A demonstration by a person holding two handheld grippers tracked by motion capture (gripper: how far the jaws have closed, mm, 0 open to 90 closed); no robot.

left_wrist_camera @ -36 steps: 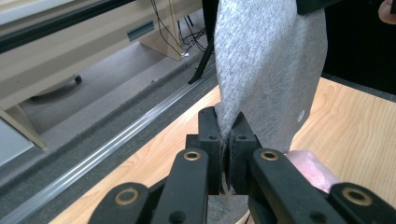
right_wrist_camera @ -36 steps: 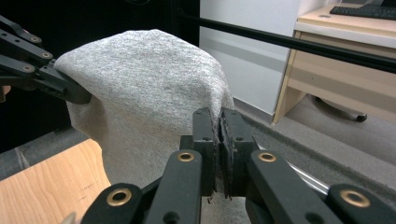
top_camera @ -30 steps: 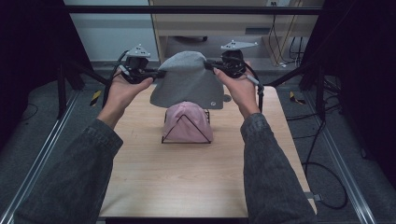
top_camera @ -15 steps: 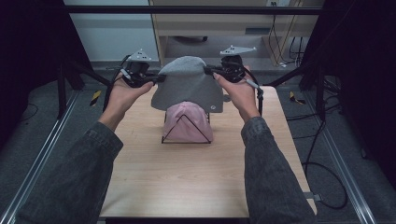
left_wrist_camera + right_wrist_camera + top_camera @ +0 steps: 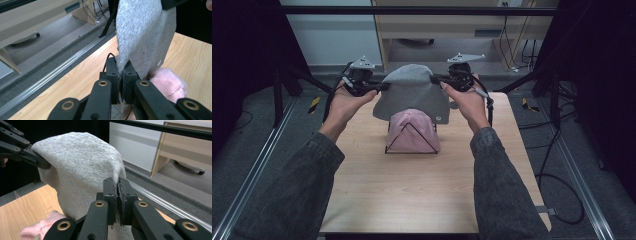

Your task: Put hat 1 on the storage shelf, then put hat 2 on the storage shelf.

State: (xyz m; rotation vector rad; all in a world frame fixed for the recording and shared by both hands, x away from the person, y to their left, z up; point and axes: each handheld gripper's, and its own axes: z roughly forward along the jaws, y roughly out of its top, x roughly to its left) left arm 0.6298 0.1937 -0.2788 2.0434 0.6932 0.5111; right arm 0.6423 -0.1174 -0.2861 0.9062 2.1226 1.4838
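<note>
- A grey knitted hat (image 5: 412, 92) hangs in the air above the far half of the wooden table (image 5: 412, 190), stretched between the two grippers; its crown is up, its lower edge drapes down and hides the top of the pink hat behind and below it; a small round tag shows near its lower right corner in the high view.
- The left gripper (image 5: 379, 87) has its jaws pressed together on the hat's left edge; in the left gripper view (image 5: 122, 75) the grey cloth runs straight down between the two black pads, pinched tight.
- The right gripper (image 5: 436, 79) is clamped the same way on the hat's right edge; in the right gripper view (image 5: 117, 192) the pads meet with only the thin cloth between them.
- Both hands are raised at about the same height, well apart, with the hat spread between them.
- A pink knitted hat (image 5: 413, 132) sits on a black wire stand (image 5: 411, 140) on the table, just under the grey one; whether the two touch I cannot tell.
- Beyond the table, a grey carpet floor and a pale wooden cabinet (image 5: 437, 22).
</note>
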